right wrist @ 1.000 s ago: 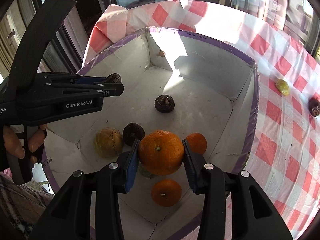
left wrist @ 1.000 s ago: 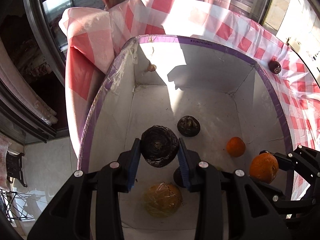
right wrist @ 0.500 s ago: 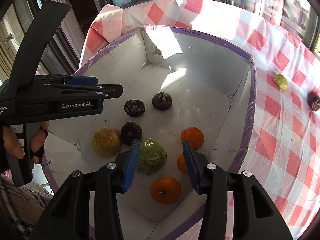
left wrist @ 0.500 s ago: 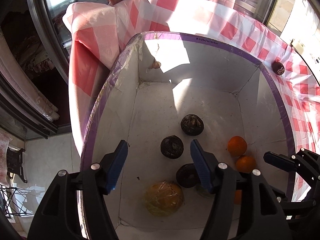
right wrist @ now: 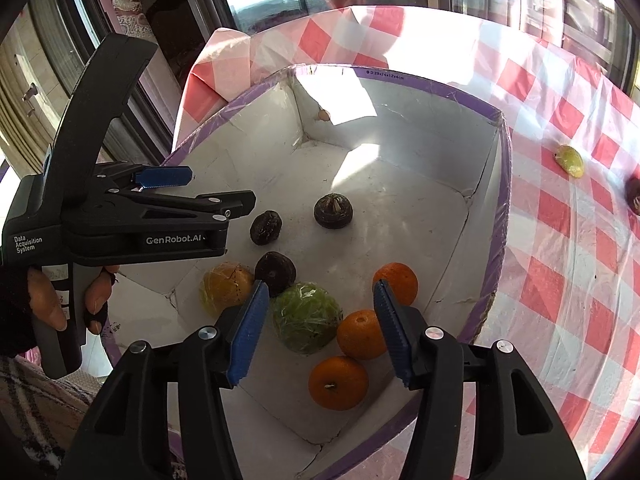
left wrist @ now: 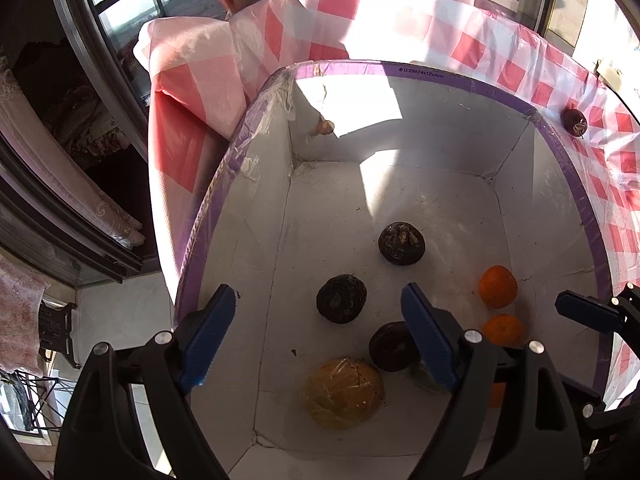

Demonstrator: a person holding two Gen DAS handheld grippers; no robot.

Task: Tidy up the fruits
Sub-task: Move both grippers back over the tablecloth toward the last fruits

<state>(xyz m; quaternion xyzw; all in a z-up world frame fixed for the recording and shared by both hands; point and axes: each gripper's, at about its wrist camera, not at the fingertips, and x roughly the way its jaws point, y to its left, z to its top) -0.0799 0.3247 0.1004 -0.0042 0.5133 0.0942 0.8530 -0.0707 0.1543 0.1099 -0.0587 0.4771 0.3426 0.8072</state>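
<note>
- The right gripper hangs over the near end of the white box, its jaws spread wide and gripping nothing.
- The left gripper is likewise spread wide and empty above the box floor; the right wrist view shows it from the side, held in the person's left hand.
- Nearest on the floor lies one orange, with a second orange just beyond it and a third farther along the right wall.
- A wrapped green fruit sits beside the second orange; a wrapped yellow fruit lies to its left.
- Three dark round fruits follow: one touching the green fruit, one mid-floor, one farthest.
- Outside the box, on the checked cloth, rest a small yellow-green fruit and a dark fruit.
</note>
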